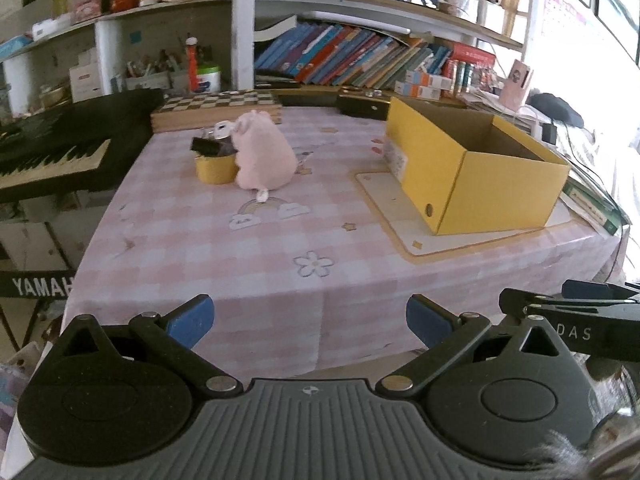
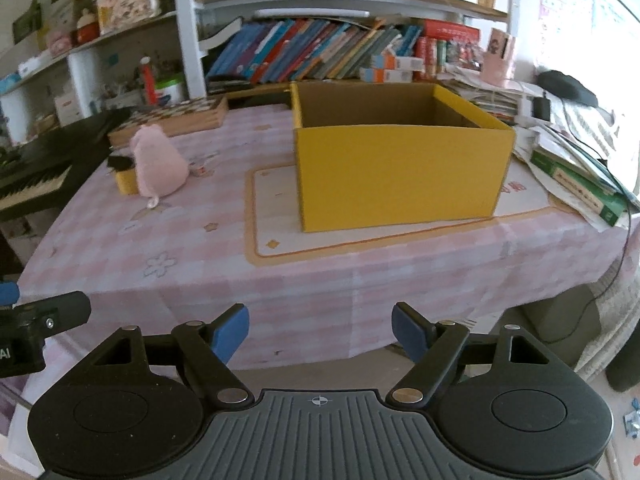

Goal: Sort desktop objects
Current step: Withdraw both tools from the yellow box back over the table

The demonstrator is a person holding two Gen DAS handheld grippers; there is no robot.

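Observation:
A pink plush toy point(image 1: 262, 154) sits on the pink checked tablecloth point(image 1: 240, 256), leaning against a yellow tape roll point(image 1: 214, 168) that carries a black clip and some keys point(image 1: 212, 140). To the right stands an open yellow cardboard box point(image 1: 472, 168) on a white mat point(image 1: 400, 216). My left gripper point(image 1: 310, 322) hovers open over the table's near edge, nothing between its blue pads. In the right wrist view the box point(image 2: 400, 176) stands straight ahead, and the plush toy point(image 2: 158, 162) and the tape roll point(image 2: 126, 182) sit at the left. My right gripper point(image 2: 320, 330) is open and empty short of the table edge.
A black keyboard point(image 1: 60, 148) borders the table's left side. A chessboard box point(image 1: 216, 110) lies at the back, below shelves of books point(image 1: 360, 56). Green books and papers point(image 2: 580, 184) with cables pile up at the right. The other gripper point(image 1: 576, 320) shows at the right edge.

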